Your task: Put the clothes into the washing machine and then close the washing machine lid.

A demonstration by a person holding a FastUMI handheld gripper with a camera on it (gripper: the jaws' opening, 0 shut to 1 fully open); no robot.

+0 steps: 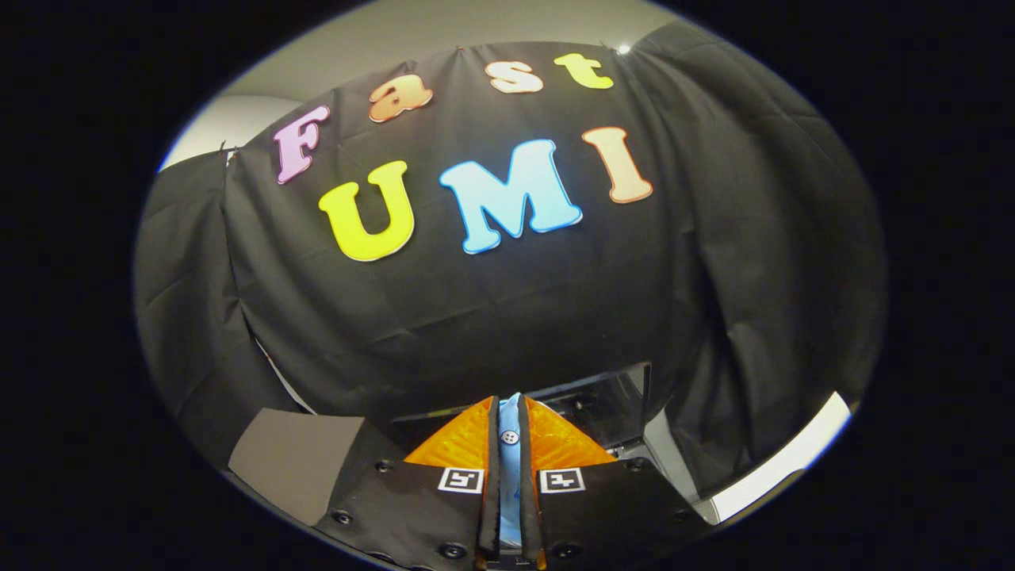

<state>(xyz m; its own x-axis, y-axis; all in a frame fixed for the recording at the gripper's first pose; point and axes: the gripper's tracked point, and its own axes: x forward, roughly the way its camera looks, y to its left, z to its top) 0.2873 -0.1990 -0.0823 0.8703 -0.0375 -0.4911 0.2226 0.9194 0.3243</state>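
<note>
My gripper is shut on a light blue garment with a small white button; a narrow strip of the cloth shows pinched between the two fingers. Just beyond the fingers, a dark glossy panel rises, likely the washing machine's raised lid, with a white body edge beside it to the right. The drum opening is hidden behind the fingers. The rest of the garment hangs below, hidden.
The black booth cloth hangs close ahead and wraps both sides. A grey flat surface lies to the left of the fingers. A white curved edge runs at the right, below the cloth.
</note>
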